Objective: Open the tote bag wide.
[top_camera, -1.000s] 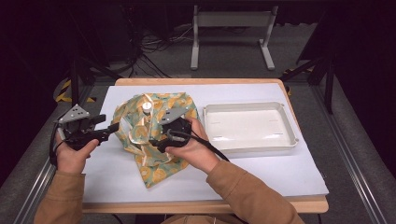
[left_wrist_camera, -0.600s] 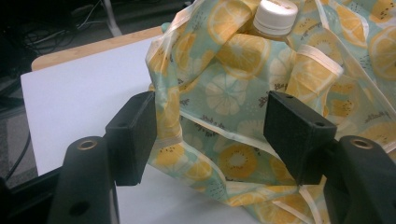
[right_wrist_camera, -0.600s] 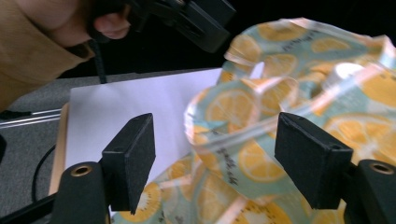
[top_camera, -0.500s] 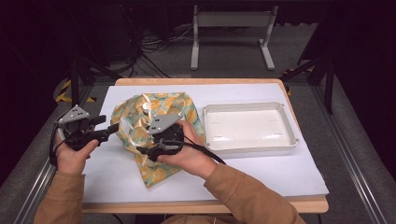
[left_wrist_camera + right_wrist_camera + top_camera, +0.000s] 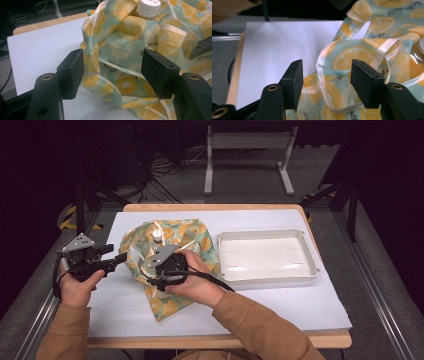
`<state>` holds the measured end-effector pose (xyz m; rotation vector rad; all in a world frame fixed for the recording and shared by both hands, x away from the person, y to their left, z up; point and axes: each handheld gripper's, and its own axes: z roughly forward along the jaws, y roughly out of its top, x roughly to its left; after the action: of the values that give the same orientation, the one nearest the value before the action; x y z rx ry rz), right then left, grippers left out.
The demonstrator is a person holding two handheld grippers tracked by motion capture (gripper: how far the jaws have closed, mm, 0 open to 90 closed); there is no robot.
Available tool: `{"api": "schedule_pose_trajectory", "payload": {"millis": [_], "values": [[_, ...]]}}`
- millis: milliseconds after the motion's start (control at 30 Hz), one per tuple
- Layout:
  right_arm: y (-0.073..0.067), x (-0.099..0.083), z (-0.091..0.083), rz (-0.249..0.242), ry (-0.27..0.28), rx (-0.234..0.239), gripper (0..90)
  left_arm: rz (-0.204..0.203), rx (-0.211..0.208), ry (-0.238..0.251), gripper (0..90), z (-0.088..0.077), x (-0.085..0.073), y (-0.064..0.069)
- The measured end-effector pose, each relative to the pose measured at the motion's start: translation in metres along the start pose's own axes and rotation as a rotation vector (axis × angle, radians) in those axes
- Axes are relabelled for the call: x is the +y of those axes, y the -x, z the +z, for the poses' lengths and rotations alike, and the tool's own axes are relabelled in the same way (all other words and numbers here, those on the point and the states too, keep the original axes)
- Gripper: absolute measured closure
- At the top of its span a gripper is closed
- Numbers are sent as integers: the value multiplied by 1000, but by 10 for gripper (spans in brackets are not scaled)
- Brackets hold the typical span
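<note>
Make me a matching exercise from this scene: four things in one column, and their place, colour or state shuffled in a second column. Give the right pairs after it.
Things:
1. fruit-print bag
2. bottle cap
3. white tray
4. left gripper

Descriptions:
A. empty, right of the bag
B. white, sticking out of the bag's top
C. jaws open, at the bag's left edge
D. teal with orange slices, crumpled on the table

Pairs: 1-D, 2-B, 3-A, 4-C
</note>
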<state>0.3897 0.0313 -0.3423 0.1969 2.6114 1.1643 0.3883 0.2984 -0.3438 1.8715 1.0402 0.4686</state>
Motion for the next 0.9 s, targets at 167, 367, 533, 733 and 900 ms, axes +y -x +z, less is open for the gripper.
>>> {"api": "schedule_pose_trajectory", "payload": {"millis": [167, 367, 533, 733, 900], "values": [[1, -4, 1, -23, -38, -49, 587, 0, -3, 4, 353, 0, 0, 0], [7, -4, -9, 9, -12, -81, 869, -2, -4, 6, 353, 0, 0, -1], [11, -1, -22, 22, 55, -84, 895, -3, -5, 9, 353, 0, -1, -1], [19, 3, -44, 39, 157, -79, 895, -1, -5, 8, 353, 0, -1, 0], [32, 3, -69, 81, 237, -100, 895, -1, -6, 5, 353, 0, -1, 0]]}}
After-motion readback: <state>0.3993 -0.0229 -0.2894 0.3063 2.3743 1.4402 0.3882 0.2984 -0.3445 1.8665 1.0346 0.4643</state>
